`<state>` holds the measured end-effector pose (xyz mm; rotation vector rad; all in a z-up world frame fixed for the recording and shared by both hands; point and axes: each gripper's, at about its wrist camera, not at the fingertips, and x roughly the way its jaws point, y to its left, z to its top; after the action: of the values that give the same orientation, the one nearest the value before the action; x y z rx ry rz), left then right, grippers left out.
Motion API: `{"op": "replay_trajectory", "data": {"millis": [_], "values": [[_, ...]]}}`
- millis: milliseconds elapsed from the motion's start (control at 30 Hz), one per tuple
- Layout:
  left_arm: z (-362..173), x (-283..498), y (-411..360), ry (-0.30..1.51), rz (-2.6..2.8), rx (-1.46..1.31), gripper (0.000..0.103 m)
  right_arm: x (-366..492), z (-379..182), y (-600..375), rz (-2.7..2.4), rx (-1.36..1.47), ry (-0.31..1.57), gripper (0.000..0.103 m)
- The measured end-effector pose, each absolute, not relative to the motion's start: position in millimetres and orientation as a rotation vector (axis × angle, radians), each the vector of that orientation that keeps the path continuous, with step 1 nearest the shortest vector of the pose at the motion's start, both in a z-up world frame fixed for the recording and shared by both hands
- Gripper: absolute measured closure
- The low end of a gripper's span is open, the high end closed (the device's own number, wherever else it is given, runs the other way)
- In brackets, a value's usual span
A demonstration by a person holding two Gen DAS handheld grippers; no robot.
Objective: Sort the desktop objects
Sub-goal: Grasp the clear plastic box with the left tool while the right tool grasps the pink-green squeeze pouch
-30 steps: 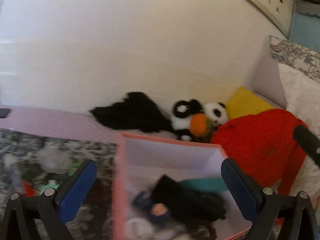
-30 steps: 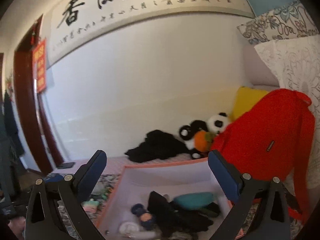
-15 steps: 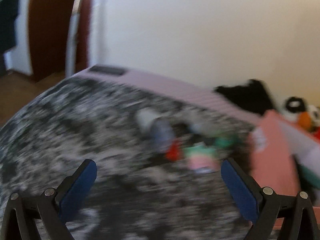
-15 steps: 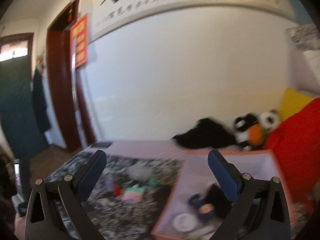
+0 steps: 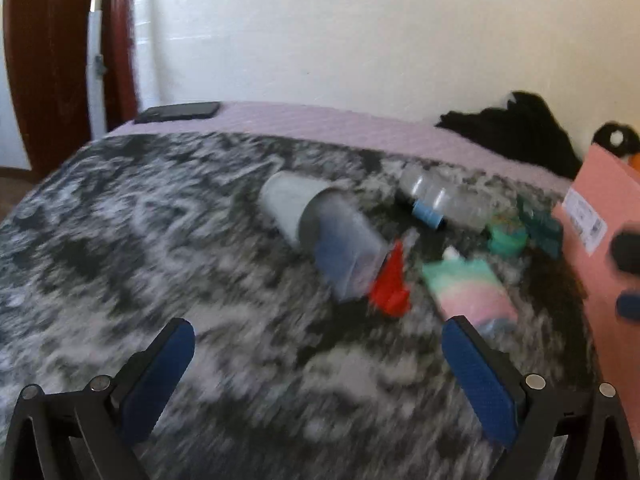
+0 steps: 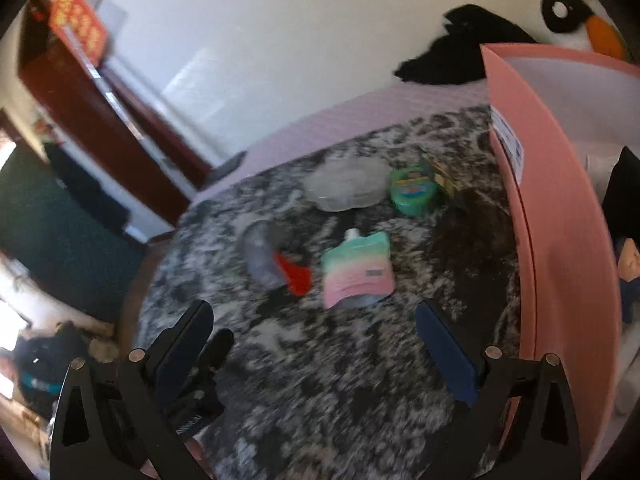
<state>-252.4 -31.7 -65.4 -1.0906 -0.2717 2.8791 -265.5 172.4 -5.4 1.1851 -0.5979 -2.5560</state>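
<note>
On the black-and-white mottled cloth [image 5: 160,240] lie a clear plastic cup [image 5: 324,228], a small red item [image 5: 392,280], a pastel green-and-pink pouch [image 5: 472,284], a clear bottle with a blue cap [image 5: 444,200] and a green round container [image 5: 508,236]. My left gripper [image 5: 318,364] is open and empty, short of the cup and pouch. In the right wrist view the pouch [image 6: 358,270], the red item [image 6: 296,276], the cup [image 6: 260,252] and the green container [image 6: 414,192] lie ahead of my right gripper [image 6: 320,352], which is open and empty.
A pink box [image 6: 560,240] holding several items stands at the right; its wall also shows in the left wrist view [image 5: 604,248]. A phone [image 5: 178,112] lies on the lilac sheet at the back. Black cloth [image 5: 516,132] and a plush toy [image 6: 580,20] sit by the wall.
Both grippers have swung left from over the pink box to the loose items on the cloth. The right one has also dropped lower. Both stay open.
</note>
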Motion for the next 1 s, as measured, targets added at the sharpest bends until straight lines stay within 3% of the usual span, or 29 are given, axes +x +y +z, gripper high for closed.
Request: {"op": "replay_trajectory", "data": {"millis": [100,300,367,433,500,600,767,800,833,867,967,1000], "values": [[-68,-277,-32,-0.399,2.833,-1.092,0.001,-283,-26,169,-2.531,1.249,-0.635,0.0],[-82,-325,-32,-0.479,2.839,-1.147,0.007,-298,-36,167,-2.561,1.248,-0.545,0.0],[-95,-337,-39,-0.547,2.795,-1.207,0.021,-304,-41,163,-2.563,1.246,-0.506,0.0],[-107,-344,-46,-0.592,2.754,-1.271,0.054,-310,-47,159,-2.557,1.25,-0.475,0.0],[-114,-346,-55,-0.616,2.743,-1.306,0.07,-317,-57,155,-2.539,1.266,-0.468,0.0],[-112,-341,-63,-0.595,2.747,-1.307,0.079,-327,-75,148,-2.538,1.294,-0.445,0.0],[-101,-318,-77,-0.577,2.755,-1.313,0.08,-338,-101,135,-2.583,1.311,-0.34,0.002],[-97,-310,-80,-0.571,2.761,-1.311,0.08,-337,-102,132,-2.595,1.291,-0.307,0.01],[-93,-301,-83,-0.571,2.767,-1.309,0.08,-337,-102,129,-2.606,1.27,-0.275,0.042],[-90,-293,-86,-0.578,2.775,-1.305,0.08,-337,-102,129,-2.61,1.251,-0.261,0.055],[-76,-268,-102,-0.685,2.779,-1.274,0.08,-329,-90,144,-2.558,1.212,-0.4,0.082],[-71,-258,-106,-0.71,2.779,-1.261,0.08,-326,-85,149,-2.543,1.197,-0.44,0.085]]}}
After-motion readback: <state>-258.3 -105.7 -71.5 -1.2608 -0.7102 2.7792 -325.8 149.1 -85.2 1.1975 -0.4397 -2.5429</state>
